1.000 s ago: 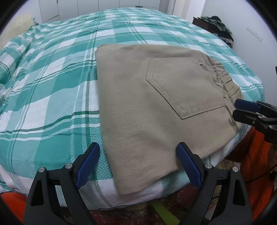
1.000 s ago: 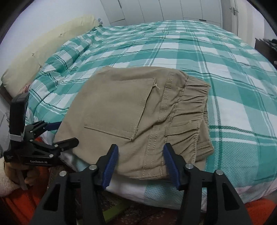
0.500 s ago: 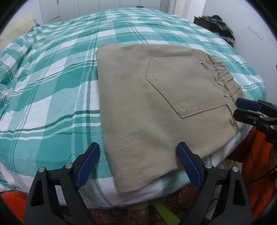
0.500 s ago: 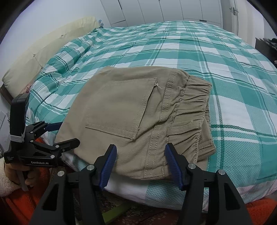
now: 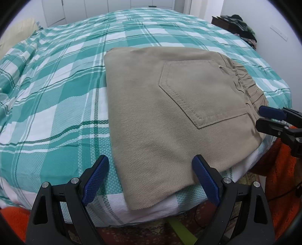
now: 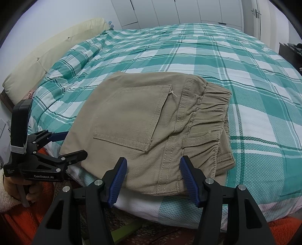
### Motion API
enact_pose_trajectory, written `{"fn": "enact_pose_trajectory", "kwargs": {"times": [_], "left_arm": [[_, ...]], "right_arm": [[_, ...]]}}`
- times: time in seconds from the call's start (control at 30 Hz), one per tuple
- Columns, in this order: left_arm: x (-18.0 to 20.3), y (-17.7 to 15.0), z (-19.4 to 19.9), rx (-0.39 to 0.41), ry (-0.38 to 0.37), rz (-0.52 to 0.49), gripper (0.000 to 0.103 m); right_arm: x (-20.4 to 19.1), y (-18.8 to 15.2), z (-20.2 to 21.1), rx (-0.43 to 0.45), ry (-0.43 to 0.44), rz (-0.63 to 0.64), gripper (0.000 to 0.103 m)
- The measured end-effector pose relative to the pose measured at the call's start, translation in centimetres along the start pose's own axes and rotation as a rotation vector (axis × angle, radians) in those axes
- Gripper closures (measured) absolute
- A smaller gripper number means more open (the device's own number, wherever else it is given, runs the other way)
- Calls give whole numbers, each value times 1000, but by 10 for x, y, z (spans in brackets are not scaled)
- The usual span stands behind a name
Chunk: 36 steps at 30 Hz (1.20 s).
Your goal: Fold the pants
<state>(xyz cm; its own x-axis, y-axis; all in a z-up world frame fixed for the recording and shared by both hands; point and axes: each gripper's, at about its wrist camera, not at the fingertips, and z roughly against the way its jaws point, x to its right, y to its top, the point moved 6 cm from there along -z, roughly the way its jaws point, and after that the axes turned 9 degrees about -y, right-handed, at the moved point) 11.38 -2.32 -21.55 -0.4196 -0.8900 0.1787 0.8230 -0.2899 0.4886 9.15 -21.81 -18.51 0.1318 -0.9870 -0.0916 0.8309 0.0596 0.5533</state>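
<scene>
Blue-padded fingers (image 5: 95, 178) of the left gripper (image 5: 151, 175) spread wide, nothing between them, poised just off the near corner of the folded khaki pants (image 5: 169, 116). Same for the right gripper (image 6: 153, 179): jaws parted and empty, straddling the waistband seam at the near edge without visibly pinching it. Seen from each other's camera, both grippers sit at the bed's near edge on either side of the bundle.

Pants folded into a compact rectangle, back pocket (image 6: 132, 115) facing up, elastic waistband (image 6: 213, 113) bunched along the right side, resting near the edge of the green-and-white plaid bedspread (image 5: 56, 90). Looks essentially done as a fold, judging by the squared outline.

Handling, as a judgement: soft twill, limp but with some body from the stacked layers; light; not slippery on the woven cover. Best taken at the thick near edge or the stitched waistband seam, gripping all layers together so the stack does not slide apart.

Farther back, a cream pillow (image 6: 47, 56) at the bed's head, white closet doors (image 6: 179, 13), and a dark heap of clothes (image 5: 237, 24) on a low cabinet.
</scene>
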Motion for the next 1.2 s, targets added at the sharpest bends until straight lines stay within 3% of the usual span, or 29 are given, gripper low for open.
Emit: {"fn": "enact_pose_trajectory", "kwargs": {"times": [1.2], "left_arm": [[2,-3,1,-2,28,-13,11]], "right_arm": [[-4,-2,-1,7,-7,18,41]]}}
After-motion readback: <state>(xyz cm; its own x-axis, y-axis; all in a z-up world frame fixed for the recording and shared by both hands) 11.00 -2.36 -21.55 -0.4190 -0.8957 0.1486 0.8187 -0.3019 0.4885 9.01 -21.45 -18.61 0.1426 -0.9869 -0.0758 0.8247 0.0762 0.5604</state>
